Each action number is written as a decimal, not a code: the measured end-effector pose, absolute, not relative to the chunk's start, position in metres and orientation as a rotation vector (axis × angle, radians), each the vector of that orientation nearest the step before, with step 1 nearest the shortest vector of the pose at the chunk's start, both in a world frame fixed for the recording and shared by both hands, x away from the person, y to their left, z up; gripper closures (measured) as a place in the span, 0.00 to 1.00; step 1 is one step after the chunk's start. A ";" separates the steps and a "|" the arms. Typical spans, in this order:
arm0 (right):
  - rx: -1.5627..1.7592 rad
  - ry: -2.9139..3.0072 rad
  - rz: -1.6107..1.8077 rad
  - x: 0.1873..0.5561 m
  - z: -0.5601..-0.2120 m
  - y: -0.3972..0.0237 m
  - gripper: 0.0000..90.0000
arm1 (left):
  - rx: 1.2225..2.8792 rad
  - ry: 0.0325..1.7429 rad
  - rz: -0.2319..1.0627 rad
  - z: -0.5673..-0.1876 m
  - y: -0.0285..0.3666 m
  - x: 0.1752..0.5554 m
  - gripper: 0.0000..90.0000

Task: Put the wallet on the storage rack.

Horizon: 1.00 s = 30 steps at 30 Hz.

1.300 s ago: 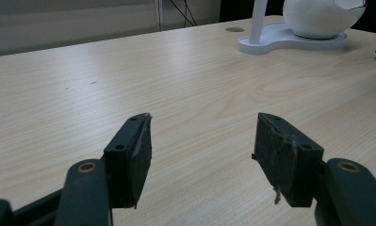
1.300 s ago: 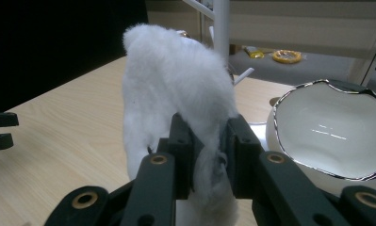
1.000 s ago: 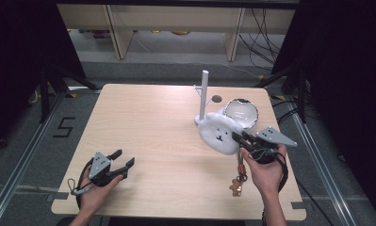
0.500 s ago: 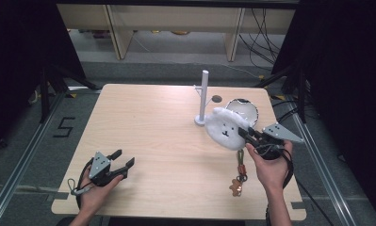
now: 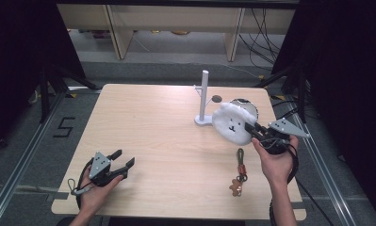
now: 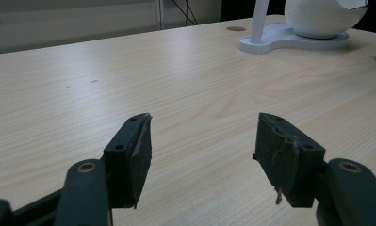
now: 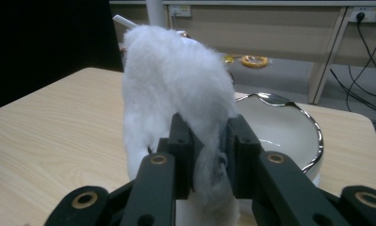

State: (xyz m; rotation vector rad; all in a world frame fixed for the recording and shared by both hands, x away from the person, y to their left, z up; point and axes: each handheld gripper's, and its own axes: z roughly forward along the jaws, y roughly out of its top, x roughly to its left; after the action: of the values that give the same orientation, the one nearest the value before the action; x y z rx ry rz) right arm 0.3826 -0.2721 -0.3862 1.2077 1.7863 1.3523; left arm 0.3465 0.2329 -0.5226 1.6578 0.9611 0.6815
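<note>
A white fluffy plush (image 5: 232, 123) with a small face hangs just above the table, right of the white stand (image 5: 204, 96). My right gripper (image 5: 251, 128) is shut on the plush's edge. In the right gripper view the jaws pinch the fur (image 7: 171, 80) at my right gripper (image 7: 208, 146). My left gripper (image 5: 122, 162) rests at the table's front left, open with nothing between its jaws. In its own view my left gripper (image 6: 202, 155) stands wide over bare wood.
A round white bowl (image 5: 246, 104) with a chrome rim sits behind the plush, and appears as the bowl (image 7: 289, 127) in the right gripper view. A keychain with a small brown bear (image 5: 239, 172) lies at the front right. The stand base (image 6: 289, 42) shows far off.
My right gripper has carried the plush to the right and slightly farther back, away from the stand's base toward the bowl. The left gripper has stayed put.
</note>
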 end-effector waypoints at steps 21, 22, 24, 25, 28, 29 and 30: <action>1.252 1.731 1.317 0.401 -0.380 -0.288 0.84 | 1.663 0.966 0.684 -0.523 0.232 0.347 0.40; 1.257 1.728 1.325 0.402 -0.380 -0.289 0.84 | 1.663 0.967 0.684 -0.523 0.232 0.347 0.40; 1.263 1.722 1.314 0.405 -0.380 -0.291 0.84 | 1.663 0.967 0.685 -0.523 0.232 0.347 0.40; 1.268 1.722 1.314 0.406 -0.379 -0.292 0.84 | 1.663 0.967 0.685 -0.523 0.232 0.347 0.40; 1.283 1.720 1.305 0.409 -0.378 -0.295 0.84 | 1.665 0.966 0.686 -0.523 0.232 0.347 0.40; 1.297 1.707 1.309 0.410 -0.378 -0.295 0.84 | 1.666 0.966 0.686 -0.523 0.232 0.347 0.40; 1.274 1.718 1.293 0.412 -0.378 -0.298 0.84 | 1.666 0.967 0.685 -0.522 0.232 0.347 0.40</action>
State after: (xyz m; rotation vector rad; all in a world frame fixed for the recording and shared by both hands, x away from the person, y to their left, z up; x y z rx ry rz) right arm 0.4123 -0.2982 -0.3777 1.2742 1.7175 1.2935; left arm 0.3469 0.2319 -0.5225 1.6660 0.9671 0.6852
